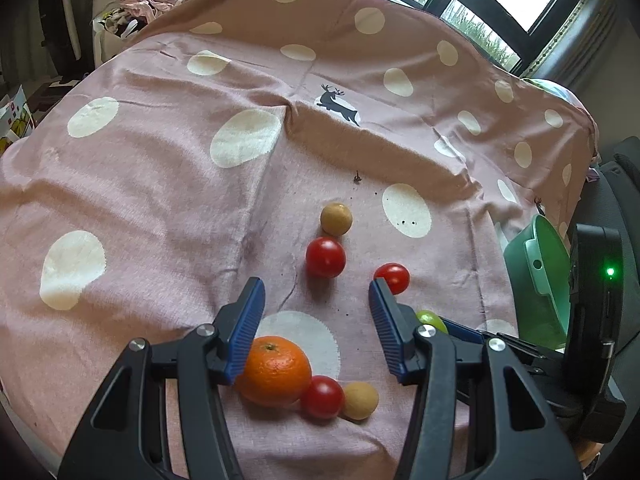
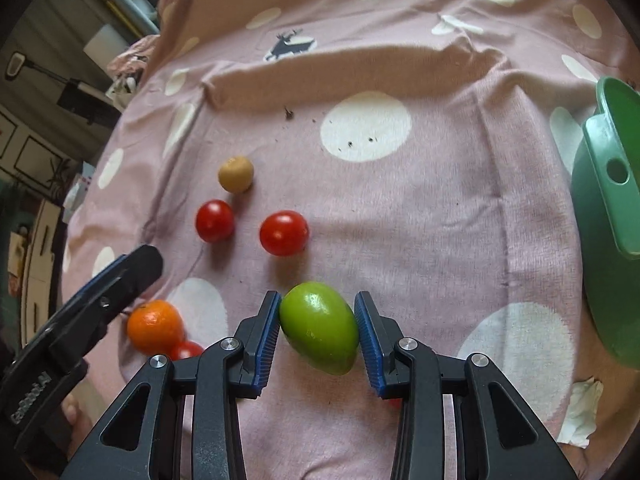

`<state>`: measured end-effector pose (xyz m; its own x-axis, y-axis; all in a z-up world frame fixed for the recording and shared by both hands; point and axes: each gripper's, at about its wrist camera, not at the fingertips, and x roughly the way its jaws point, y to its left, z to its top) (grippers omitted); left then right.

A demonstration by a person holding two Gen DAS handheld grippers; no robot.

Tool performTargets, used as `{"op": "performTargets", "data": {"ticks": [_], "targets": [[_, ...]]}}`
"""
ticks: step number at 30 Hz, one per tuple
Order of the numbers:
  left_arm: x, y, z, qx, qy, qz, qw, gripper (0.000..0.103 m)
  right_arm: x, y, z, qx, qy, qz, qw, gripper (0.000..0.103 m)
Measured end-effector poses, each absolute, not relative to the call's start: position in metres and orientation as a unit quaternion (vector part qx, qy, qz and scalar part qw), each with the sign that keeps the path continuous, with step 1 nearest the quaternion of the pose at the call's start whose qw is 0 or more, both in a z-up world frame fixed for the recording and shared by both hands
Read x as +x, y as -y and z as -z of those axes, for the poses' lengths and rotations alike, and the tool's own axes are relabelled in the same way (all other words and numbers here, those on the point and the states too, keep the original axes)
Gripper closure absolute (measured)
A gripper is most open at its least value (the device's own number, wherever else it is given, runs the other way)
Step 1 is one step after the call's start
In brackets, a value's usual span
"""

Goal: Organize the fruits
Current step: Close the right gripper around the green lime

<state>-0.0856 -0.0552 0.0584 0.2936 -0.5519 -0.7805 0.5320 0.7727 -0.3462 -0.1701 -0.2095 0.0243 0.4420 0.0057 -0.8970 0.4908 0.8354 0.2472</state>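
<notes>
Fruits lie on a pink dotted cloth (image 1: pixel 160 184). My left gripper (image 1: pixel 317 308) is open and empty above the cloth; an orange (image 1: pixel 276 371), a red tomato (image 1: pixel 322 396) and a tan round fruit (image 1: pixel 360 400) lie just below its fingers. Further off are a tan fruit (image 1: pixel 336 219) and two tomatoes (image 1: pixel 325 257) (image 1: pixel 394 277). My right gripper (image 2: pixel 317 322) is shut on a green oval fruit (image 2: pixel 319 332); it also shows in the left wrist view (image 1: pixel 431 319). The right wrist view shows the orange (image 2: pixel 154 326), tomatoes (image 2: pixel 215 221) (image 2: pixel 284 233) and tan fruit (image 2: pixel 236 174).
A green plastic bowl (image 2: pixel 608 216) stands at the right edge of the cloth, also in the left wrist view (image 1: pixel 536 280). A ridge of folded cloth (image 2: pixel 360 64) crosses behind the fruits. A crumpled white tissue (image 2: pixel 580 408) lies at lower right. Dark crumbs dot the cloth.
</notes>
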Motion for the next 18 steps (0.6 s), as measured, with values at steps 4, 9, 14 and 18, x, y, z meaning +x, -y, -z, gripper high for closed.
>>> {"op": "performTargets", "data": {"ticks": [4, 9, 14, 18], "targets": [[-0.087, 0.057, -0.057, -0.006, -0.490, 0.339, 0.803, 0.050, -0.176, 0.213, -0.029, 0.257, -0.496, 0.140, 0.818, 0.064], [-0.092, 0.061, -0.059, -0.007, -0.488, 0.352, 0.799, 0.051, -0.185, 0.219, -0.043, 0.271, -0.466, 0.143, 0.830, 0.063], [-0.100, 0.072, -0.057, -0.005, -0.495, 0.376, 0.783, 0.056, -0.196, 0.231, -0.053, 0.303, -0.428, 0.143, 0.840, 0.063], [-0.110, 0.084, -0.054, -0.005, -0.509, 0.409, 0.757, 0.059, -0.198, 0.238, -0.050, 0.338, -0.423, 0.132, 0.830, 0.063]]}}
